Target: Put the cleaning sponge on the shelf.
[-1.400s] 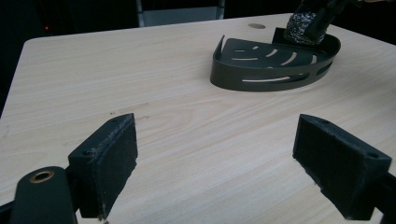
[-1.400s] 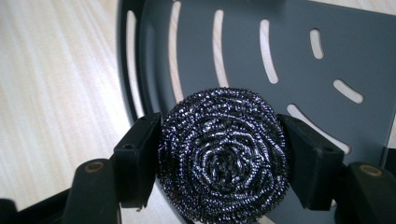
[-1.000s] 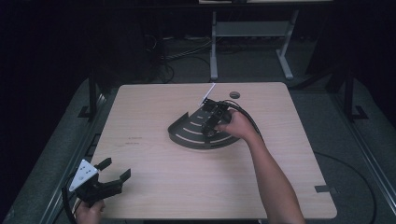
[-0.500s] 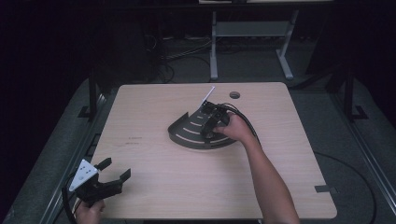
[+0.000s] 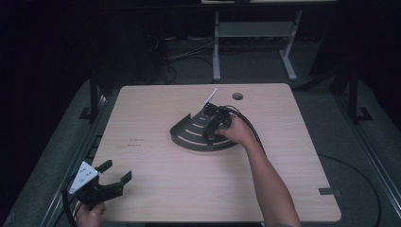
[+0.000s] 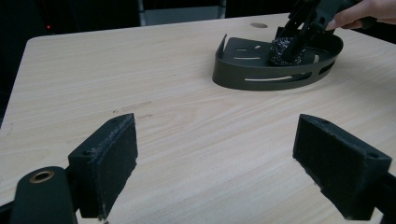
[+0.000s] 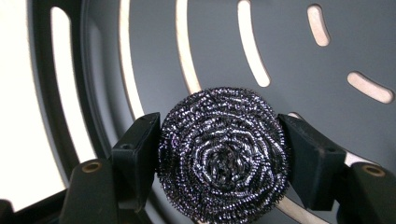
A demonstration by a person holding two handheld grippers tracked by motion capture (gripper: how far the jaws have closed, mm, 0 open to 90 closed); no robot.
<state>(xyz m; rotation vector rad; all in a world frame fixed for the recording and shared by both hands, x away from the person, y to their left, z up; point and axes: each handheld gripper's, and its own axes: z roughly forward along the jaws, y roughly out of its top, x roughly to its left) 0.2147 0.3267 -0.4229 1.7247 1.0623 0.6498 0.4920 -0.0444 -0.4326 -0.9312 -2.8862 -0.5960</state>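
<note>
Jaws of right gripper (image 7: 219,163) clamp steel scourer (image 7: 223,161).

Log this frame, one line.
right tongs: shut on steel scourer | over slotted tray | left tongs: open, idle near table edge

Right gripper (image 5: 211,126) out ahead on an extended forearm, pointing down, jaws closed on something between the pads. Left gripper (image 5: 109,178) held low near the person, well apart from the right one, level, jaws spread wide, nothing between them.
</note>
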